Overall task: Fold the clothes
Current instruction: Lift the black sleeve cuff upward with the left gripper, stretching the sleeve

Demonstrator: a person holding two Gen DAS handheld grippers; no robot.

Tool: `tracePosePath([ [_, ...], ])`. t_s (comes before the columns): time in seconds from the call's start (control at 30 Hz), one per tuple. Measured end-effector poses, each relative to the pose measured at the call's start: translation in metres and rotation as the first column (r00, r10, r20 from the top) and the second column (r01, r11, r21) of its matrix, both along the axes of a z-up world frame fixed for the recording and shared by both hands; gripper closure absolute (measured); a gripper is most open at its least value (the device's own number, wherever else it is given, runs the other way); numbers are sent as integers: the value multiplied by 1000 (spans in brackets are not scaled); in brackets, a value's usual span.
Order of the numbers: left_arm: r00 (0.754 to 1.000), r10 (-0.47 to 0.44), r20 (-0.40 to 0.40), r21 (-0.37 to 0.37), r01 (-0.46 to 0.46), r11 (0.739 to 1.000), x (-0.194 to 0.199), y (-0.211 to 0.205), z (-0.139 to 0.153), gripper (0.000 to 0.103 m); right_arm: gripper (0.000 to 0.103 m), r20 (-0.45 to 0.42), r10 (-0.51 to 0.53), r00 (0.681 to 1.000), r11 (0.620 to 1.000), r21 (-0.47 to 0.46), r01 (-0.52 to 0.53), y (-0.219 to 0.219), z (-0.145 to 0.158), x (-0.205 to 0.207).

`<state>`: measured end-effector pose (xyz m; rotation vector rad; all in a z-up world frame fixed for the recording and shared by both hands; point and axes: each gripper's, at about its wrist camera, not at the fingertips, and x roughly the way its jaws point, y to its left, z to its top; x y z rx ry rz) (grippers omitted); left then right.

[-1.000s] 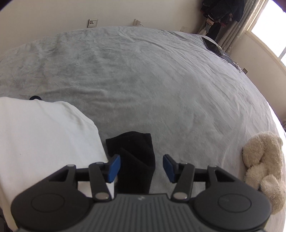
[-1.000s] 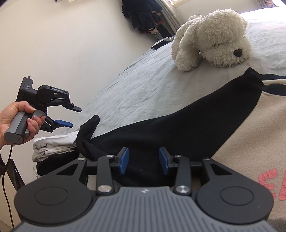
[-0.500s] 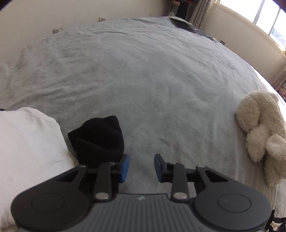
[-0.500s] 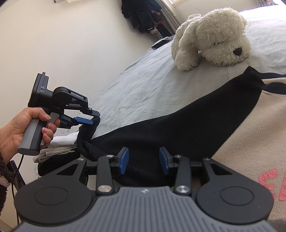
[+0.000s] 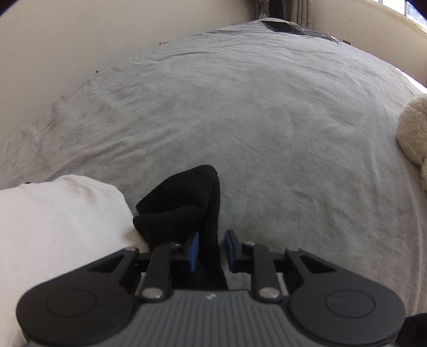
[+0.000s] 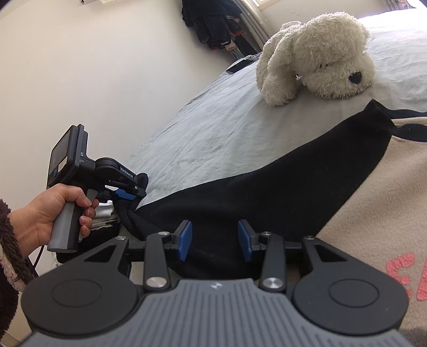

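A sweatshirt with a beige body (image 6: 373, 200) and pink letters lies on the grey bed (image 5: 240, 106). Its long black sleeve (image 6: 267, 192) runs left to a cuff (image 5: 186, 202) that stands up off the sheet. My left gripper (image 5: 212, 251) has its blue pads closed in on the sleeve just behind the cuff. In the right wrist view a hand (image 6: 53, 213) holds that left gripper (image 6: 130, 196) at the cuff. My right gripper (image 6: 215, 241) hovers open over the upper black sleeve, its pads well apart and holding nothing.
A folded white garment (image 5: 53, 227) lies just left of the cuff. A cream plush dog (image 6: 315, 56) sits on the bed beyond the sweatshirt. A dark flat device (image 5: 283, 25) lies at the bed's far edge. Dark clothes (image 6: 210, 18) hang by the wall.
My left gripper moved in onto the cuff and its fingers narrowed from wide open to closed on the sleeve. The right gripper stayed put and open.
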<state>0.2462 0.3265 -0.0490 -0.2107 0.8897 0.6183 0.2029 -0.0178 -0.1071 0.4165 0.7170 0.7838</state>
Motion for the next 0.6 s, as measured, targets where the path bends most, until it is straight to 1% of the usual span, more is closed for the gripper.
tracePosePath([
  [0.03, 998, 6, 62, -20, -4, 1000, -8, 1, 4, 99, 62, 0, -1, 1000, 1000, 1, 1, 0, 0, 0],
  [0.07, 991, 11, 136, -52, -4, 999, -17, 3, 10, 99, 62, -1, -2, 1000, 1000, 2, 2, 0, 0, 0],
  [0.1, 977, 18, 214, -86, 1, 996, -27, 4, 16, 99, 62, -1, -3, 1000, 1000, 3, 3, 0, 0, 0],
  [0.13, 957, 25, 289, -115, 9, 993, -38, 5, 23, 99, 62, -1, -4, 1000, 1000, 4, 4, 0, 0, 0],
  [0.17, 932, 32, 361, -140, 20, 990, -49, 6, 31, 99, 62, -1, -5, 1000, 1000, 5, 5, 0, 0, -1],
  [0.23, 889, 59, 454, -181, 27, 983, -69, 9, 43, 99, 62, 1, -5, 1000, 1000, 2, 5, 1, 1, -1],
  [0.3, 841, 96, 532, -229, 34, 973, -91, 15, 55, 99, 62, 3, -5, 1000, 1000, -1, 5, 2, 2, -1],
  [0.37, 800, 133, 586, -266, 34, 963, -113, 19, 63, 99, 61, 5, -5, 1000, 1000, -4, 5, 3, 3, -2],
  [0.47, 750, 182, 636, -293, 16, 956, -143, 19, 65, 99, 59, 8, -5, 1000, 1000, -8, 5, 4, 4, -2],
  [0.53, 724, 209, 657, -301, -2, 954, -161, 19, 63, 99, 58, 9, -5, 1000, 1000, -10, 5, 5, 5, -2],
  [0.6, 705, 234, 670, -309, -22, 951, -175, 19, 59, 99, 57, 3, 5, 1000, 1000, 7, -5, 6, 7, -3],
])
